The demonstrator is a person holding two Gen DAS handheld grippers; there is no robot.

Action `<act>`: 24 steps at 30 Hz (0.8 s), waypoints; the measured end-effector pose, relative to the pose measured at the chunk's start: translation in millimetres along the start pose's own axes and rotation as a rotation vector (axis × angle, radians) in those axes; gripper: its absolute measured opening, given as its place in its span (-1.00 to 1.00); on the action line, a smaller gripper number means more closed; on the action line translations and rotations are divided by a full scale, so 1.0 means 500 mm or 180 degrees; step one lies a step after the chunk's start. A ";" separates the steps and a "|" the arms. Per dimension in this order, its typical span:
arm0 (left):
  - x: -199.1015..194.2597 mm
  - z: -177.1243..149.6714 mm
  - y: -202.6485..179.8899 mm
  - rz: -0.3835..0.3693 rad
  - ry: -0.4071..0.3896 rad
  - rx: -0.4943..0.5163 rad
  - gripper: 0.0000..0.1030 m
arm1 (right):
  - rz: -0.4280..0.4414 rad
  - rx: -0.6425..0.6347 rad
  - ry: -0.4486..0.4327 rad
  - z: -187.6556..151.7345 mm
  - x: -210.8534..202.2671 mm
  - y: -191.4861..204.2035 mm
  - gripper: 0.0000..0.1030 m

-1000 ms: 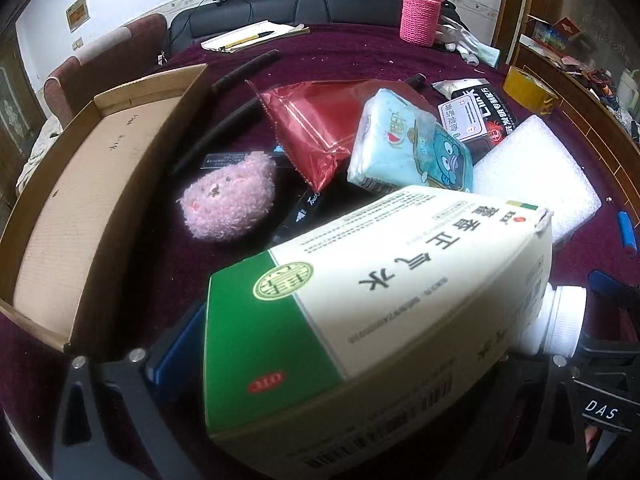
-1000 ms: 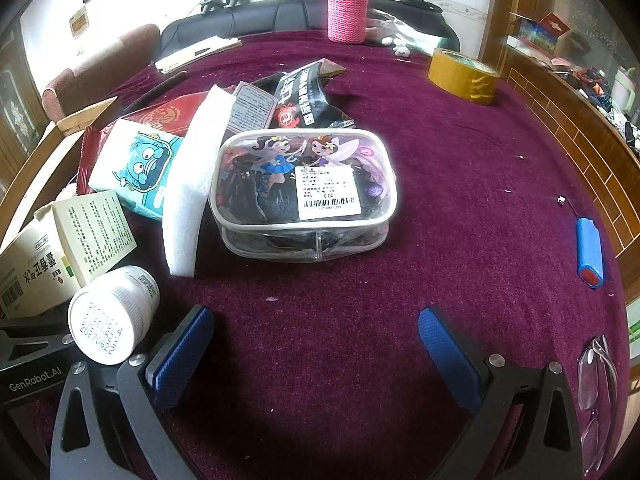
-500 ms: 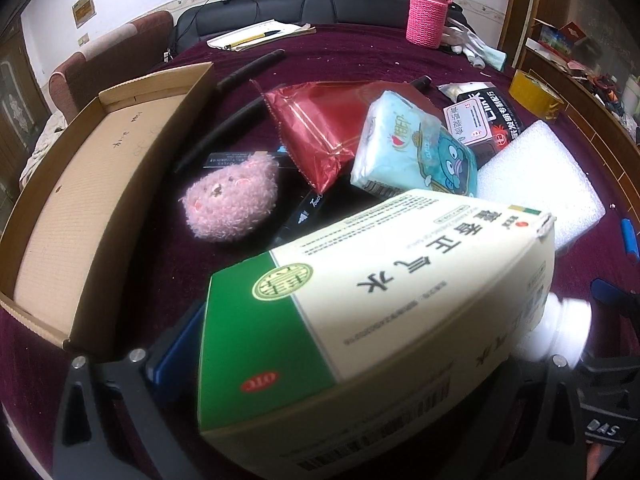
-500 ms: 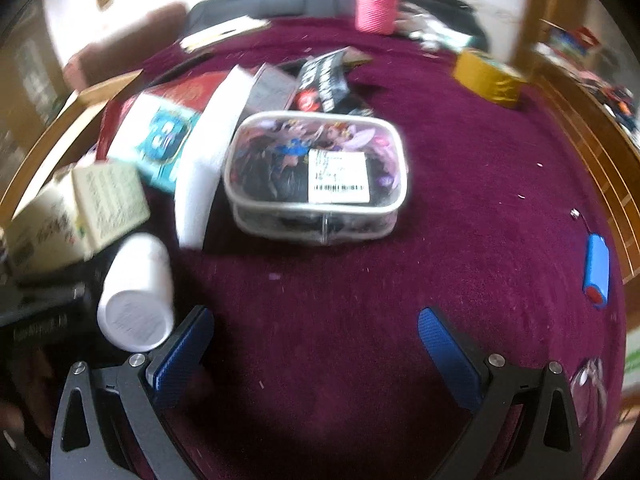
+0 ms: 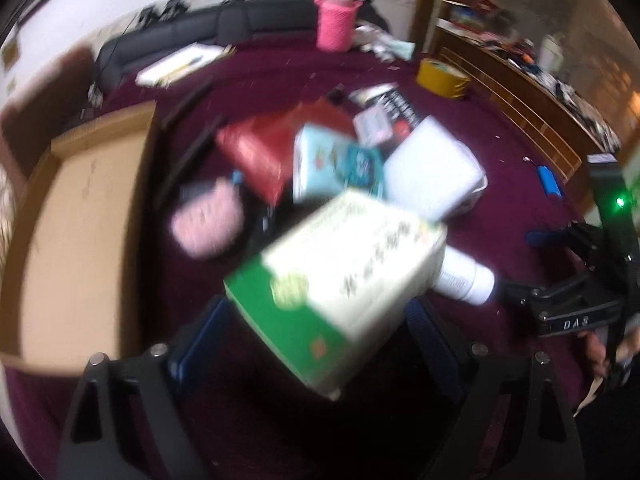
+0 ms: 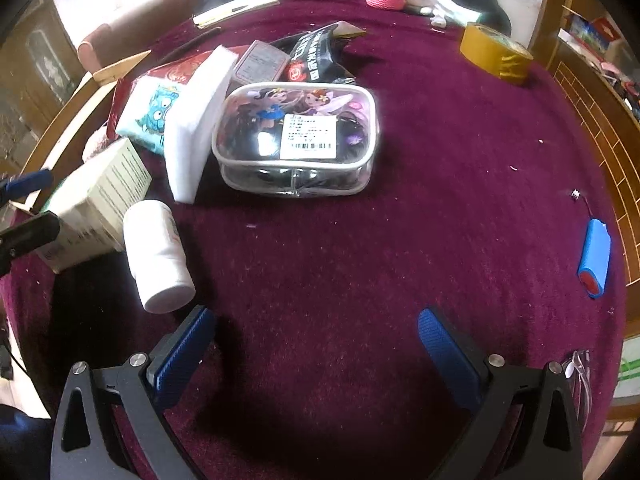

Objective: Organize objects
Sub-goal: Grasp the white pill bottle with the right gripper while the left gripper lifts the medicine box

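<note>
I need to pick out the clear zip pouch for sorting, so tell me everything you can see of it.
The clear zip pouch is a soft, see-through plastic case with rounded corners and white piping along its edges. Its top is printed with cartoon fairy figures and carries a white barcode label; dark items show inside. It lies flat on the maroon tablecloth, apparently closed. The white foam block leans against its left side, and the black snack bag lies just behind. Neither gripper touches it.

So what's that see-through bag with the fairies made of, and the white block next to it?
The pouch looks like clear glossy soft plastic: you can see dark things inside, and light glints off it. The white block looks like matte foam, probably; its surface is dull and finely grained.
</note>
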State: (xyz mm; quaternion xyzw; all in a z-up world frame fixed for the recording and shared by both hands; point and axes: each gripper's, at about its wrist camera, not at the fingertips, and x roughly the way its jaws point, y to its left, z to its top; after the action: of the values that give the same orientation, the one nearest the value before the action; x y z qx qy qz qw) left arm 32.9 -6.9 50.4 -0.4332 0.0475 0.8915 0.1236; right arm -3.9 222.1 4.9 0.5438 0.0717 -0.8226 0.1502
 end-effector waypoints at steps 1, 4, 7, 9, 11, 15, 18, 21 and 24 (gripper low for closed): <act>-0.004 0.009 -0.002 -0.0080 0.0018 0.0075 0.74 | -0.0011 -0.0011 0.0004 0.001 0.001 0.002 1.00; 0.026 0.036 -0.013 -0.0287 0.0438 0.0442 0.74 | -0.0066 -0.0071 0.0021 -0.005 0.004 0.014 1.00; 0.042 0.042 -0.009 -0.0466 0.0600 0.0577 0.78 | -0.0058 -0.0072 0.0006 -0.013 0.000 0.014 1.00; 0.064 0.060 -0.003 -0.0489 0.0788 0.0658 0.78 | -0.0037 -0.0040 -0.0002 -0.016 -0.003 0.009 1.00; 0.059 0.061 -0.006 -0.0607 0.0852 0.0722 0.78 | 0.0000 0.0015 -0.0010 -0.022 -0.008 0.006 1.00; 0.053 0.055 -0.012 -0.0751 0.0945 0.0845 0.78 | 0.0009 0.0087 -0.0016 -0.029 -0.012 -0.001 1.00; 0.057 0.044 -0.025 -0.0745 0.0988 0.0987 0.78 | -0.0004 0.0101 -0.0006 -0.032 -0.014 -0.001 1.00; 0.073 0.038 -0.031 -0.0699 0.1028 0.1032 0.77 | -0.0022 0.0111 0.0009 -0.034 -0.015 0.000 1.00; 0.089 0.032 -0.042 -0.0659 0.1061 0.1021 0.59 | -0.0055 0.0123 0.0043 -0.035 -0.015 0.004 1.00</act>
State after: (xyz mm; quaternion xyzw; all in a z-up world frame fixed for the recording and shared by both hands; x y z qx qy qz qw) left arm 0.0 24.4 25.8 -0.5515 0.1634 0.7715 0.2719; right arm 14.8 226.2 4.7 0.5514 0.0616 -0.8214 0.1320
